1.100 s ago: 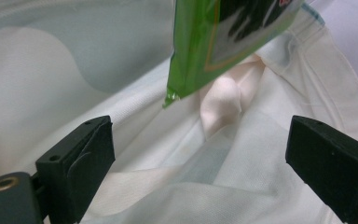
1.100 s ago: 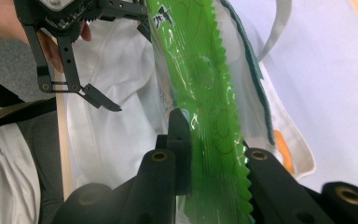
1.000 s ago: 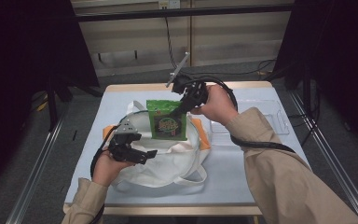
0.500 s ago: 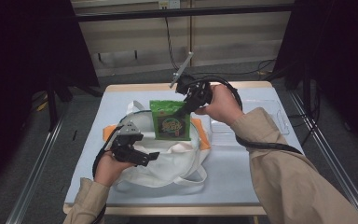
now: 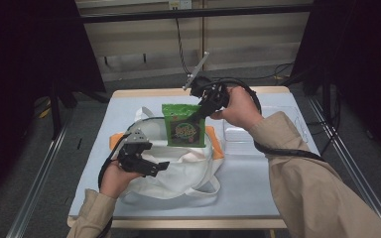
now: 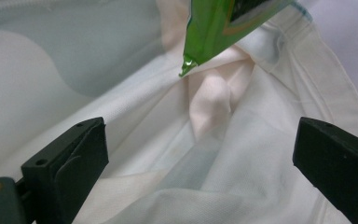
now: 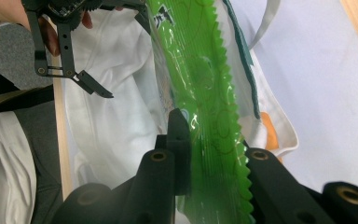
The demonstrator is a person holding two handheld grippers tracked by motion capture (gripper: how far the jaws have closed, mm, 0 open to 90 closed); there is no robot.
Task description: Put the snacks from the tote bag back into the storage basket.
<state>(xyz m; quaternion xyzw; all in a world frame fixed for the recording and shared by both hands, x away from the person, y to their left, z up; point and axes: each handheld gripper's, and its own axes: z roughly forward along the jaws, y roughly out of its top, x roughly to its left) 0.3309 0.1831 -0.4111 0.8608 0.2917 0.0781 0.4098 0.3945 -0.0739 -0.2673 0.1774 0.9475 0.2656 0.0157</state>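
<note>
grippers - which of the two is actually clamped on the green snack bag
The right gripper: its jaws pinch the serrated top edge of the green snack bag. The left gripper has its jaws spread wide, holding nothing, over the white tote bag.

Left gripper point(image 6: 200, 163): its two black jaws rise from the bottom corners, spread wide apart, nothing between them but cloth farther off.
White cloth bag point(image 6: 214, 154): lies ahead of the jaws, rumpled into soft folds, with a deeper crease running up the middle.
Bag rim point(image 6: 335, 79): a stitched hem band curves down the right side.
Green packet point(image 6: 219, 28): hangs in from the top edge, tilted, its lower corner pointing down just above the folds; whether it touches the cloth cannot be told.
Tabletop point(image 6: 349, 18): pale patch at upper right, beyond the rim.
</note>
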